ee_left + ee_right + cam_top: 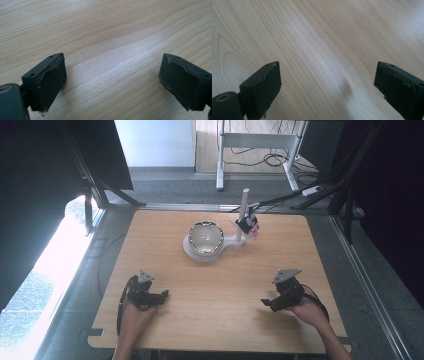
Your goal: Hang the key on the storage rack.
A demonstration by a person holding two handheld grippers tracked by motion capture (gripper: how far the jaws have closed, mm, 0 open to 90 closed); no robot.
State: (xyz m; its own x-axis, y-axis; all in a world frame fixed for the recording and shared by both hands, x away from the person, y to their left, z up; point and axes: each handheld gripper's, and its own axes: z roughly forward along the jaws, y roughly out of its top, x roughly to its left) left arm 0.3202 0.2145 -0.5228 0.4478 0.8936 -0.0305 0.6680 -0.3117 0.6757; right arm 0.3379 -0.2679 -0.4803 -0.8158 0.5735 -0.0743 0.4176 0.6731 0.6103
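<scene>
Now both claws are spread and empty: the left claw (pixel 162 296) and right claw (pixel 265 303) sit low over the bench (pixel 220 320), tips turned toward each other. Beyond both, mid-bench, stands the bowl (pixel 205 238) on its white base, a post (pixel 243 215) rising just right of it. Neither claw looks clearly nearer the bowl.

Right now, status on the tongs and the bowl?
Left tongs open, empty. Right tongs open, empty. Bowl mid-table on white stand, untouched. Nothing between.
</scene>
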